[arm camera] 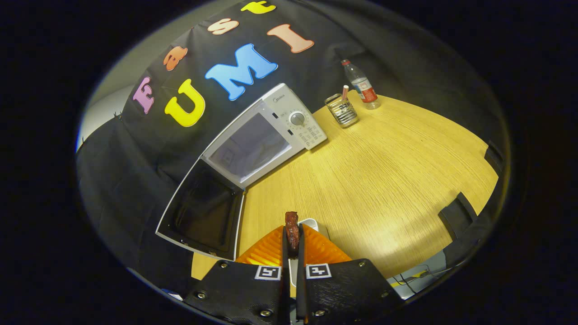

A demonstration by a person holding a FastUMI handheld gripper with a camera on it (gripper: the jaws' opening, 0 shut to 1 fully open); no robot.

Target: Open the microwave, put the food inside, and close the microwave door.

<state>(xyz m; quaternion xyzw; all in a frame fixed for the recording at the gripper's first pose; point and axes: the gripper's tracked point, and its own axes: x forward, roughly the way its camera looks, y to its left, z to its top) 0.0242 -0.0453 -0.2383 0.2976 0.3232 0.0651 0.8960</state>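
gripper point(292, 239) pinches the food point(291, 230), a dark reddish piece, between both fingers, held above a white dish point(311, 223) on the tabletop point(384, 180). microwave point(266, 135) sits at 11 o'clock from the fingers, its door point(203, 212) swung wide toward 10 o'clock, cavity lit and bare. best move, i judge: keep the pinch firm, carry the food level toward 11, clear the door's edge, and set it down deep in the cavity before letting go.

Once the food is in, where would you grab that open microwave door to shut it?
Probably not a grab: the door stands swung wide open. Coming from its outer side, push its free edge, far from the hinge by the microwave. The gripper is shut on the food.
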